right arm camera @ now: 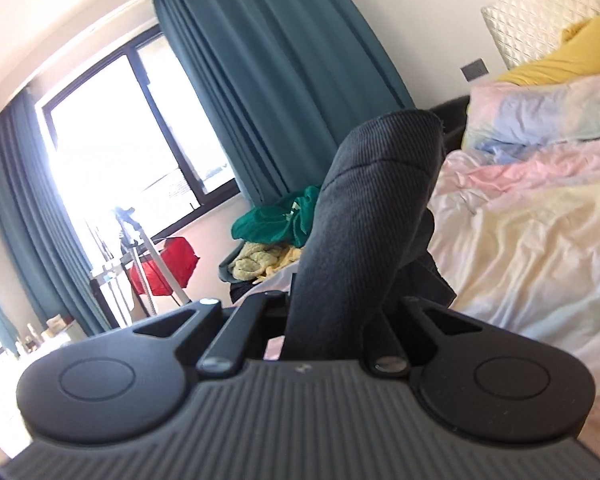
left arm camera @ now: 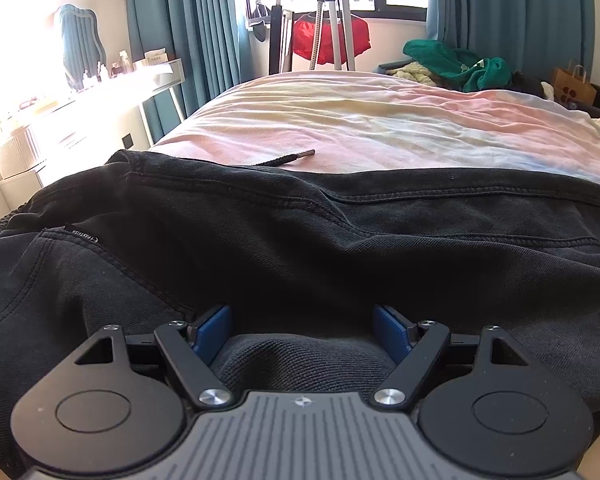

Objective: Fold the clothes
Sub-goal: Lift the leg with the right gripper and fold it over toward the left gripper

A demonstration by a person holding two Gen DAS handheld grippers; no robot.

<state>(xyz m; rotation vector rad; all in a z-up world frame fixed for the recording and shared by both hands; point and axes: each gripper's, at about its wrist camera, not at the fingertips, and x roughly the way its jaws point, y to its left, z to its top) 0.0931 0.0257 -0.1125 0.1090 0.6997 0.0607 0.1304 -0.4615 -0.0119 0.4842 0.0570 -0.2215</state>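
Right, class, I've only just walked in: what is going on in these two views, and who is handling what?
A person with a two-finger gripper in each hand is folding a black cotton sweatshirt on a bed with a pastel tie-dye sheet. The left gripper is open, its blue pads either side of a ribbed part of the fabric. The right gripper is shut on the sweatshirt's ribbed dark cuff, lifted above the bed. A black drawcord lies on the sheet.

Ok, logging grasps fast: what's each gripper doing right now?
Left gripper: open, over the black garment.
Right gripper: shut on a dark ribbed fabric fold.
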